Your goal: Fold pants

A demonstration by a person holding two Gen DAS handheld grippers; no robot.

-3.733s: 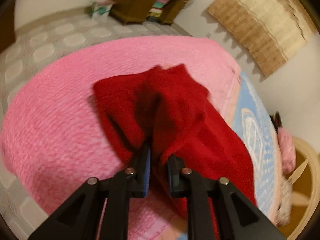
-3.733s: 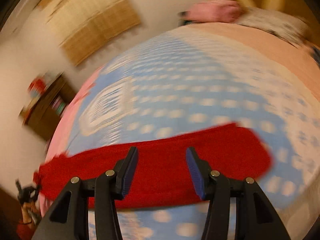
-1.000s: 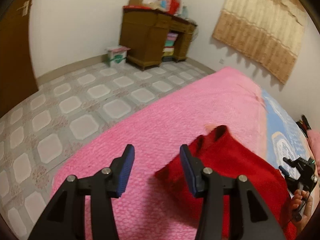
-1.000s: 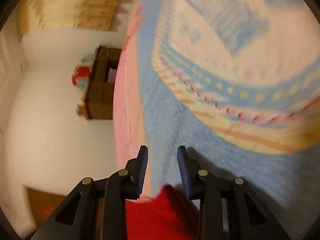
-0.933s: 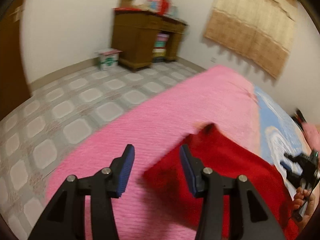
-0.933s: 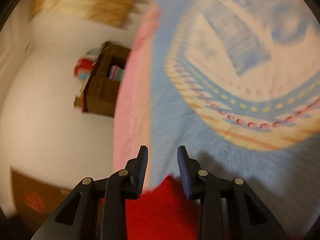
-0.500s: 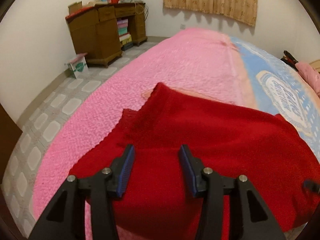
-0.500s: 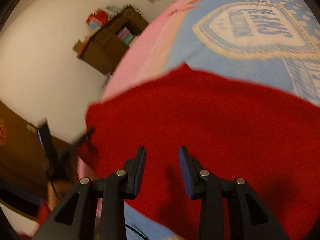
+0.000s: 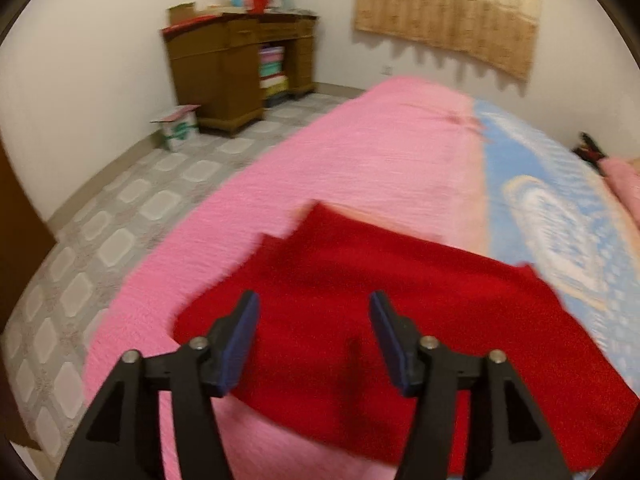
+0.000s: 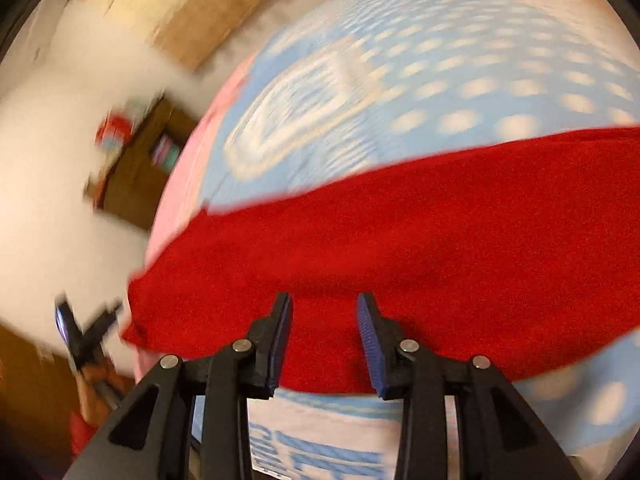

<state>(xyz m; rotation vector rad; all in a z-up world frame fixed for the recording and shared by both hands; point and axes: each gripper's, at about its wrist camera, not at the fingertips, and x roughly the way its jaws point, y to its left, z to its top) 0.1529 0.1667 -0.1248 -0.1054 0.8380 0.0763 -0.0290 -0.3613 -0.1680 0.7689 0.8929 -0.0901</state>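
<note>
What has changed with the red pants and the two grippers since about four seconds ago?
The left gripper let go of the red pants; its jaws, then shut on bunched cloth, are now open above it. The pants went from a raised heap to a flat folded shape. The right gripper stayed open, and the pants remain on the bed.

both grippers, left gripper [image 9: 313,320] and right gripper [image 10: 324,322], are black plastic with ribbed blue pads [image 9: 240,330] (silver screws atop).
</note>
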